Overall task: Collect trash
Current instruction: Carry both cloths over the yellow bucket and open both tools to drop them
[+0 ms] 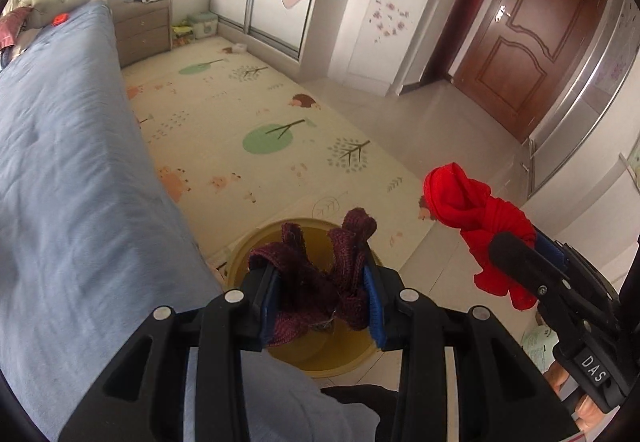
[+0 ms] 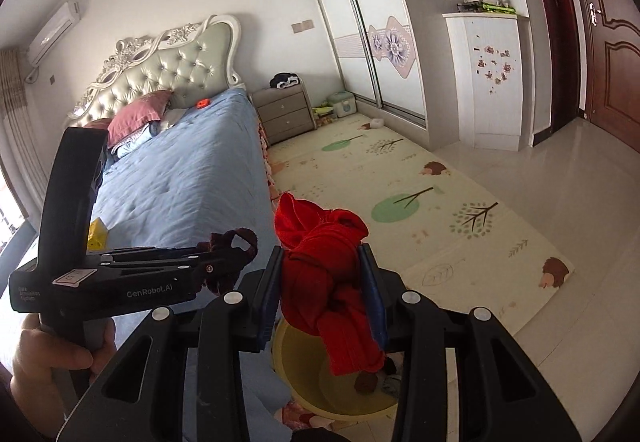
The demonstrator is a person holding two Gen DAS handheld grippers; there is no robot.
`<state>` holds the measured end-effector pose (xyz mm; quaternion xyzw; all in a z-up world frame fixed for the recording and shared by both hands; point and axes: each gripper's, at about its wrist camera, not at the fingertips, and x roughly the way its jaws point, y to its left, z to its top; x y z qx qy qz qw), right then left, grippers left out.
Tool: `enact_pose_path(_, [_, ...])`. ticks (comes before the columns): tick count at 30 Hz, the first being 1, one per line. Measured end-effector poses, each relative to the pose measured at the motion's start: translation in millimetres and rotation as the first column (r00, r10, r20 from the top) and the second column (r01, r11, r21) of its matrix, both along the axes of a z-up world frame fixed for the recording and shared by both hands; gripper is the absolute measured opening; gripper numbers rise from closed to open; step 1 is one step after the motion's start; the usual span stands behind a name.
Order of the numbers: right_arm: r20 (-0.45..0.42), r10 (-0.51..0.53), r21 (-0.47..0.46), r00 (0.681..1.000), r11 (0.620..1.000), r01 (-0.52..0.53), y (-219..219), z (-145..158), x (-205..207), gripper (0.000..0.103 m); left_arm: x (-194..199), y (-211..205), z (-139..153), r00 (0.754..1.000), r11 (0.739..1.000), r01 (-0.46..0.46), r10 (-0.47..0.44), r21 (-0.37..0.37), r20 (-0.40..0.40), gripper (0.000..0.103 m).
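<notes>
Both tongs [image 1: 320,294] [image 2: 326,292] clamped, tilted downward

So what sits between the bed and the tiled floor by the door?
A patterned play mat fills that stretch, running alongside the bed to the tiled floor; clearest in the right wrist view.

the left gripper [image 1: 320,294], matt black plastic with blue ribbed pads, clamps a coarse maroon knit cloth [image 1: 316,274]; the right gripper [image 2: 324,294], the same plastic, clamps a soft red cloth [image 2: 328,262]. below sit a smooth yellow plastic basin [image 2: 304,394], a matt printed foam mat [image 1: 224,129], glossy floor tiles [image 2: 560,169], a blue quilted cloth bedspread [image 1: 72,161] and a varnished wooden door [image 1: 532,37].
</notes>
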<state>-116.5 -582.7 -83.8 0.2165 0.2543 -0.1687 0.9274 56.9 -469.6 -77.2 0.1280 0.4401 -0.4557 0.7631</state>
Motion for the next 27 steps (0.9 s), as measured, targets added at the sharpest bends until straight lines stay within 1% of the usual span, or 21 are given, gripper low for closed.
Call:
enact_pose_path(5, [-0.029, -0.013, 0.041, 0.999, 0.999, 0.015, -14, -20, 1, 0.037, 3, -22, -17, 1.000, 0.999, 0.017, -0.016, 0.048, -0.009, 0.037])
enact_pose_path(8, [-0.041, -0.030, 0.063, 0.999, 0.998, 0.032, -21, -31, 4, 0.038, 8, -37, -25, 1.000, 0.997, 0.012, -0.010, 0.080, -0.023, 0.040])
enact_pose_path(9, [-0.049, -0.036, 0.069, 0.998, 0.997, 0.039, -24, -36, 5, 0.041, 10, -42, -28, 1.000, 0.996, 0.008, -0.006, 0.088, -0.022, 0.043])
enact_pose_path(11, [-0.076, -0.048, 0.077, 0.996, 0.996, 0.053, -30, -47, 8, 0.043, 14, -52, -36, 1.000, 0.994, 0.002, 0.001, 0.113, -0.029, 0.059])
enact_pose_path(12, [-0.091, -0.044, 0.084, 0.995, 0.995, 0.052, -33, -53, 10, 0.053, 17, -57, -41, 0.999, 0.992, 0.005, 0.002, 0.129, -0.051, 0.079])
enact_pose_path(13, [-0.105, -0.044, 0.091, 0.994, 0.994, 0.054, -36, -59, 11, 0.059, 21, -61, -46, 0.997, 0.990, 0.005, 0.006, 0.140, -0.075, 0.087])
enact_pose_path(14, [-0.132, -0.042, 0.095, 0.990, 0.994, 0.054, -37, -67, 13, 0.070, 26, -64, -50, 0.996, 0.988, 0.003, 0.011, 0.152, -0.094, 0.088])
enact_pose_path(15, [-0.160, -0.035, 0.099, 0.986, 0.994, 0.051, -38, -76, 15, 0.071, 30, -67, -56, 0.992, 0.985, 0.011, 0.011, 0.174, -0.125, 0.089])
enact_pose_path(17, [-0.196, -0.015, 0.122, 0.981, 0.992, 0.039, -39, -89, 19, 0.071, 35, -72, -66, 0.986, 0.979, 0.024, 0.010, 0.204, -0.167, 0.089])
enact_pose_path(20, [-0.206, 0.001, 0.167, 0.979, 0.985, 0.034, -41, -104, 18, 0.071, 39, -70, -71, 0.982, 0.976, 0.022, 0.019, 0.215, -0.187, 0.089])
enact_pose_path(24, [-0.204, 0.000, 0.181, 0.979, 0.983, 0.038, -40, -106, 18, 0.071, 33, -69, -75, 0.985, 0.976, 0.032, 0.005, 0.215, -0.172, 0.091])
enact_pose_path(27, [-0.193, 0.001, 0.172, 0.981, 0.985, 0.033, -39, -102, 17, 0.071, 29, -71, -76, 0.986, 0.976, 0.054, -0.019, 0.212, -0.164, 0.091])
